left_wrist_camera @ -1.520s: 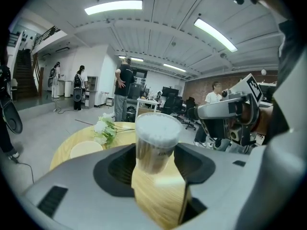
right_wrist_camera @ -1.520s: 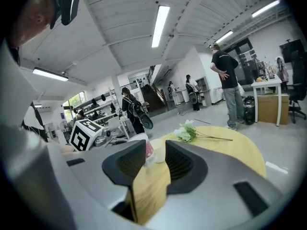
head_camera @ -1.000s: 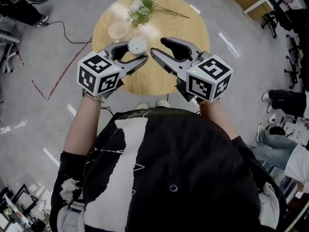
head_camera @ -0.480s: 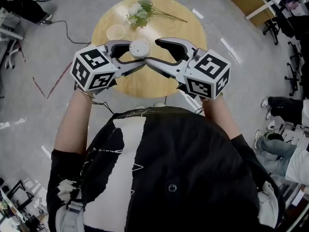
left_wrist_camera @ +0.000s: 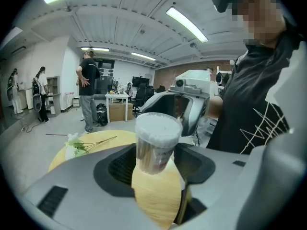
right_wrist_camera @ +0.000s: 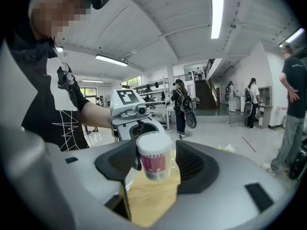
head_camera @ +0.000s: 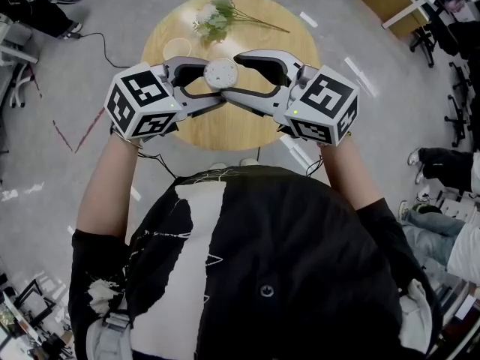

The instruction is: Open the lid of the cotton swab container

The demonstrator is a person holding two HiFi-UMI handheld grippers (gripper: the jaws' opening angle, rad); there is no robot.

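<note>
Between left gripper (head_camera: 218, 81) fingers (left_wrist_camera: 112, 164): cotton swab container (left_wrist_camera: 156, 145), clamped, tilted, lid (left_wrist_camera: 158, 126) on, raised above round table (head_camera: 232, 130).
Right gripper (right_wrist_camera: 153, 164) fingers (right_wrist_camera: 197, 164): just been opening, apart around same container, one pad clear of it.

Both bare forearms reach forward from the chest with elbows bent, and the 2 grippers meet tip to tip, each pointing inward at the other and slightly down. The left gripper (head_camera: 212, 81) has its fingers clamped on the sides of the cotton swab container (head_camera: 221, 73) and holds it in the air. The right gripper (head_camera: 231, 77) faces it with its fingers spread wide around the same container. They have just been opening and do not press on it.
</note>
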